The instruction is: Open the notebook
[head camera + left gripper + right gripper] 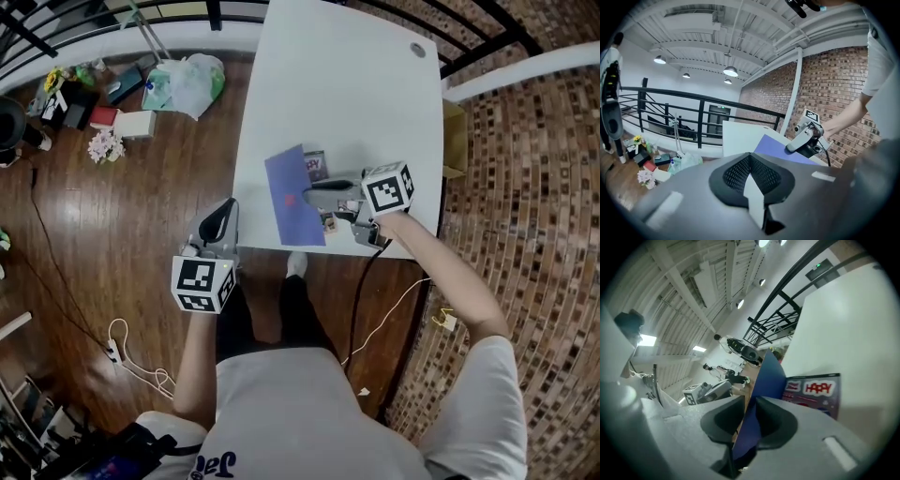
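A notebook lies near the front edge of the white table point(347, 84). Its blue cover point(292, 192) is raised off the pages and stands up on edge, blue in the right gripper view point(769, 373) too. Under it shows a page printed "HAPPY" point(816, 391). My right gripper point(311, 192) is shut on the cover's edge, which runs between its two pads point(749, 420). My left gripper point(228, 208) hangs off the table's left edge, jaws together with nothing in them point(751, 176). From there the raised cover point(780, 149) and the right gripper point(794, 146) show ahead.
Plastic bags point(183, 82), boxes and flowers point(105, 145) lie on the wooden floor at the left. A white cable point(131, 361) runs on the floor by my legs. A black railing point(670, 110) stands beyond the table. Brick paving lies to the right.
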